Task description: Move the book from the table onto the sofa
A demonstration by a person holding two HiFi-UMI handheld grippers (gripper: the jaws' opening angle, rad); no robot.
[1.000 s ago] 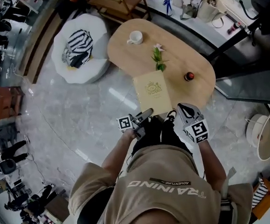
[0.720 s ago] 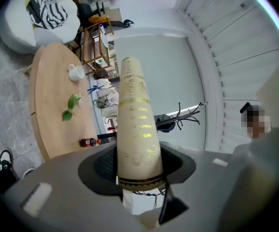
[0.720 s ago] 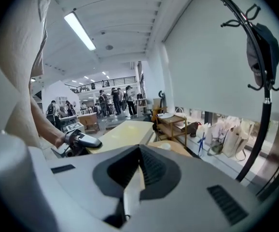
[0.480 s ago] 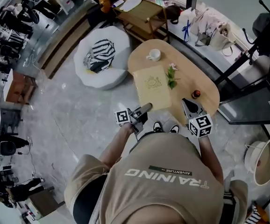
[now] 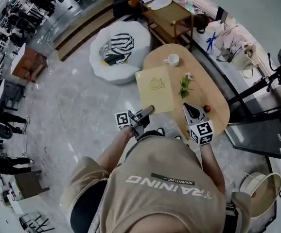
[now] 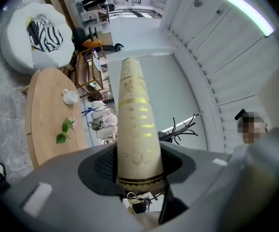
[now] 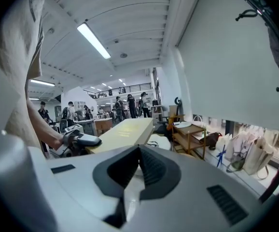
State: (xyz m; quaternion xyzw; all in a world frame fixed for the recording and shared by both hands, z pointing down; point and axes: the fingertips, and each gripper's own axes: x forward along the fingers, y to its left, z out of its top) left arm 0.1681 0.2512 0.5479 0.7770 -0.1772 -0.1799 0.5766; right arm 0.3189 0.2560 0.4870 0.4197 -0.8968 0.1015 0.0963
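left gripper (image 5: 148,111) clamps the book (image 5: 155,89) by its near edge, book jutting ahead in the air. right gripper (image 5: 189,109), beside it, is closed and empty. this one-edge grip could let the book tilt and slip before the sofa (image 5: 118,57).

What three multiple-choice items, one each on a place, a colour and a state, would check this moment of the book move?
1. Where is the book?
A. flat on the table
B. in the left gripper
C. under the cup

2. What colour is the cup?
A. white
B. red
C. black

3. How does the right gripper stand?
A. shut on the book
B. shut, holding nothing
C. wide open

Key:
1 B: the left gripper view shows its jaws clamped on the book's edge.
2 A: the head view shows it white.
3 B: its own view shows the jaws together, nothing between.
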